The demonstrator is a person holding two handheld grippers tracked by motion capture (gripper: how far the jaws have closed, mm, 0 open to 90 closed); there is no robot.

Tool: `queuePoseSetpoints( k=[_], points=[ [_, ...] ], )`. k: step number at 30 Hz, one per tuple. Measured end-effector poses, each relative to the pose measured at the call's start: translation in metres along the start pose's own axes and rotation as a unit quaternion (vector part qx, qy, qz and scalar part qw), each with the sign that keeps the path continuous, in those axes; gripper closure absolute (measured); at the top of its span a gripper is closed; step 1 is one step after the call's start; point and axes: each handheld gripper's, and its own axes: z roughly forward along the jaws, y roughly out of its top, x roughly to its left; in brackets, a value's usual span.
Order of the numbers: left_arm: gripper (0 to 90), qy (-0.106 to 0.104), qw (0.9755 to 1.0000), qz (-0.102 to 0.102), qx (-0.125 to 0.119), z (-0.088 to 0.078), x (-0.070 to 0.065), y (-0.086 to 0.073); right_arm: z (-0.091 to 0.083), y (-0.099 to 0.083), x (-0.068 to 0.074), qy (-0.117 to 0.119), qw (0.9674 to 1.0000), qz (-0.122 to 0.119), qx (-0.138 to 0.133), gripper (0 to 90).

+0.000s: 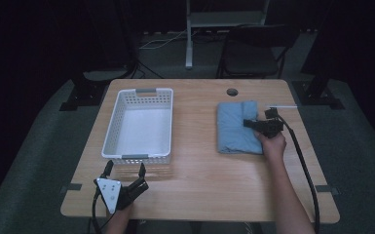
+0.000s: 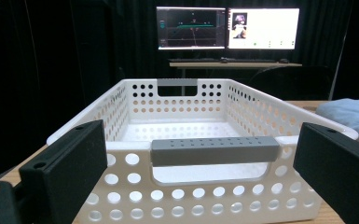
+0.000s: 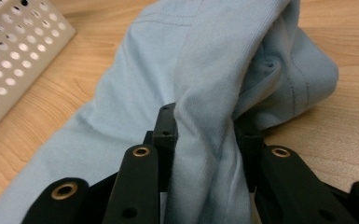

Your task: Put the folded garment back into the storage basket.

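Right claw (image 1: 251, 124) was clamped on a bunched fold of the light blue cloth (image 1: 237, 127), jaws pinching fabric between them. The cloth lay folded on the right half of the wooden surface (image 1: 199, 165), well apart from the white basket (image 1: 163, 124); it was not lifted clear yet. Left claw (image 1: 124, 168) hung with jaws spread apart, holding nothing, just in front of the basket's near wall.

Progress, as a judgement: early stage. Grasp made, basket interior bare, so the carry across and the drop into the basket were probably all left to do.

View differences: the right gripper view showed the pinch up close, cloth (image 3: 205, 93) ridged up between the jaws, with a basket corner (image 3: 14, 56) at upper left. The high view gave the layout, both arms and the gap between cloth and basket, but the grip there was too small to read. The left gripper view looked straight over the grey handle (image 2: 214, 150) into the basket (image 2: 177, 100), with a bit of cloth (image 2: 349, 114) at the right edge and monitors (image 2: 228, 28) behind.
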Motion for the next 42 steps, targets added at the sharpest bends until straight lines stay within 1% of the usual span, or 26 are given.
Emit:
queuePoseSetpoints(
  k=[1,2,3,5,7,8,11,13,16,19,21,25,26,30,37,40,42],
  points=[
    [3.6,0.0,1.0,0.0,0.0,0.0,0.0,0.0,-0.001,0.0,-0.001,0.009,0.9999,0.007,-0.005,70.0],
    [3.6,0.0,1.0,0.0,0.0,0.0,0.0,0.0,-0.002,-0.001,-0.002,0.015,0.9998,0.007,-0.008,70.1],
    [3.6,0.0,1.0,0.0,0.0,0.0,0.0,0.0,-0.004,-0.001,-0.001,0.014,0.9999,0.002,-0.009,70.2],
    [3.6,0.001,1.0,0.0,0.0,0.0,0.0,0.0,-0.006,-0.001,0.0,0.019,0.9997,0.001,-0.015,70.3],
    [3.6,0.001,1.0,0.0,0.0,0.0,0.0,0.0,-0.008,-0.001,0.002,0.021,0.9996,-0.004,-0.018,70.4],
    [3.6,0.001,1.0,0.0,0.0,0.0,0.0,0.0,-0.01,0.0,0.003,0.03,0.9993,-0.001,-0.023,70.4],
    [3.6,0.002,1.0,0.0,0.0,0.0,0.0,0.0,-0.014,0.001,0.006,0.033,0.999,-0.003,-0.029,70.4],
    [3.6,0.001,1.0,0.0,0.0,0.0,0.0,0.0,-0.017,0.002,0.008,0.031,0.9989,-0.009,-0.034,70.4],
    [3.6,0.001,1.0,0.001,0.0,0.0,0.0,0.0,-0.022,0.003,0.009,0.045,0.998,-0.001,-0.045,70.8],
    [3.6,0.001,1.0,0.001,0.001,0.0,0.0,0.0,-0.026,0.005,0.011,0.056,0.9969,0.0,-0.055,70.8],
    [3.6,0.001,1.0,0.001,0.001,0.0,0.0,0.0,-0.03,0.007,0.013,0.057,0.9966,-0.002,-0.06,70.8],
    [3.6,0.002,1.0,0.001,0.001,0.0,0.0,0.0,-0.034,0.009,0.014,0.064,0.9955,0.002,-0.069,70.9],
    [3.6,0.002,1.0,0.001,0.001,0.0,0.0,0.0,-0.036,0.01,0.014,0.071,0.9948,0.004,-0.073,70.9],
    [3.6,0.002,1.0,0.001,0.001,0.0,0.0,0.0,-0.04,0.012,0.016,0.073,0.9943,0.002,-0.078,71.0],
    [3.6,0.001,1.0,0.0,0.0,0.0,0.0,0.0,-0.046,0.016,0.018,0.082,0.9922,0.01,-0.094,70.9],
    [3.6,0.001,1.0,-0.001,0.0,0.0,0.0,0.0,-0.048,0.018,0.019,0.088,0.9907,0.015,-0.102,71.0],
    [3.6,0.001,1.0,0.0,0.0,0.0,0.0,0.0,-0.05,0.019,0.019,0.098,0.9889,0.022,-0.11,70.9]
  ],
)
